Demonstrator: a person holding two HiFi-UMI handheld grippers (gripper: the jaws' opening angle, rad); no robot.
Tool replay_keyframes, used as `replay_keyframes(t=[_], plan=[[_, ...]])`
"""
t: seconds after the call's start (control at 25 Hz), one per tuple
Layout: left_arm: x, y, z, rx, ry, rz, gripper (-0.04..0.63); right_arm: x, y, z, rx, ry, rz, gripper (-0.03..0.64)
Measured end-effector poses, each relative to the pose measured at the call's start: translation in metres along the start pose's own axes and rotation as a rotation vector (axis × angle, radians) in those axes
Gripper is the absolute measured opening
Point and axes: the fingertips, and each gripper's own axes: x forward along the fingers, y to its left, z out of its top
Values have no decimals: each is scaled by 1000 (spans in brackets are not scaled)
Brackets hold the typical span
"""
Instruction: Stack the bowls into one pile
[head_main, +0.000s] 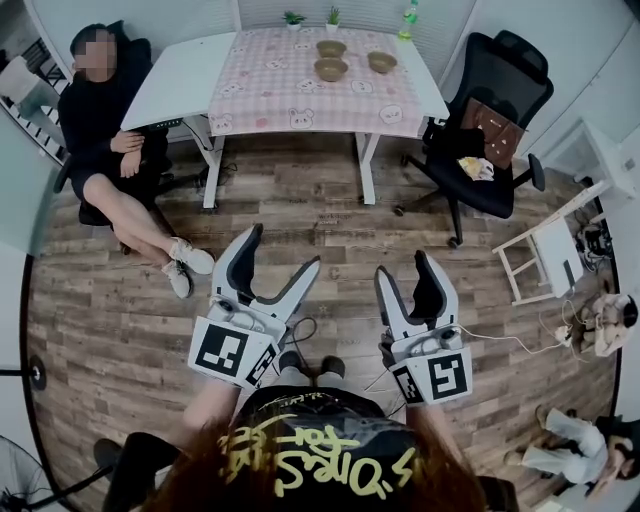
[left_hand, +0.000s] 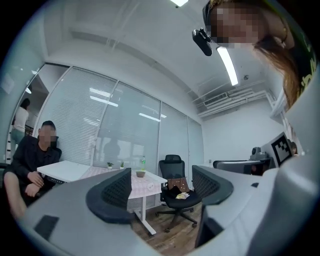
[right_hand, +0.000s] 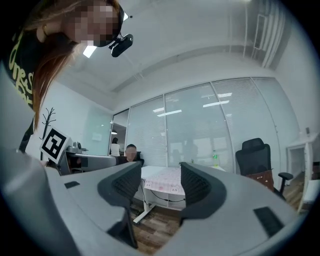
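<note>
Three brown bowls stand apart on the far table's pink checked cloth (head_main: 300, 95): one at the back (head_main: 331, 48), one in front of it (head_main: 331, 69), one to the right (head_main: 382, 62). My left gripper (head_main: 281, 247) is held out over the wooden floor, well short of the table, jaws open and empty. My right gripper (head_main: 402, 265) hangs beside it, also open with nothing between its fingers. Past the left gripper's jaws (left_hand: 162, 187) one bowl (left_hand: 141, 173) shows small on the table. The right gripper's jaws (right_hand: 160, 182) frame the cloth's hanging edge (right_hand: 164, 185).
A seated person (head_main: 110, 140) sits left of the white table. A black office chair (head_main: 490, 120) carrying a brown bag stands at its right. Two small plants (head_main: 312, 17) and a green bottle (head_main: 409, 17) line the table's back edge. A white stool (head_main: 545, 255) and cables lie at right.
</note>
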Motion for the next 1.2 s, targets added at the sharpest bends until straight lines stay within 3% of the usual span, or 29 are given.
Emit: replay_keyframes(t=[0.08, 0.72, 1.2], plan=[[-3, 6, -2, 6, 7, 10, 400, -1, -3, 0, -22, 0, -7, 238], [-16, 47, -14, 19, 40, -61, 411, 22, 38, -14, -46, 8, -34, 262], [29, 75, -24, 15, 37, -50, 411, 72, 13, -31, -39, 20, -21, 262]])
